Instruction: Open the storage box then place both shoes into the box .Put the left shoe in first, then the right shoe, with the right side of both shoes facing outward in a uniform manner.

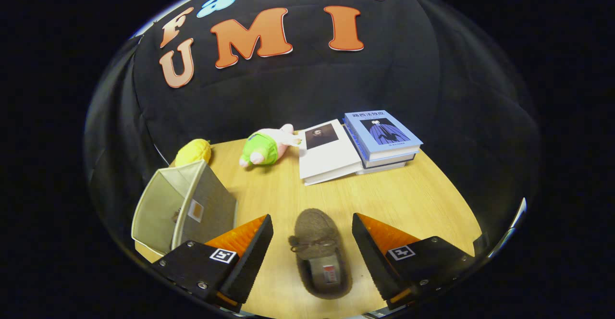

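A brown fuzzy slipper-style shoe (319,251) with a small bow lies on the wooden table (408,199), toe pointing away from me. It sits between my gripper's (312,235) two fingers, which stand wide apart with a gap on each side of the shoe. The gripper is open and touches nothing. A grey fabric storage box (185,206) stands just beyond the left finger with its top open; something small and dark shows inside, too hidden to tell what.
At the back of the table lie a pink and green plush toy (266,147), a yellow plush (193,152), a white book (327,152) and a stack of books with a blue cover (384,139). The table's edge curves close on the right.
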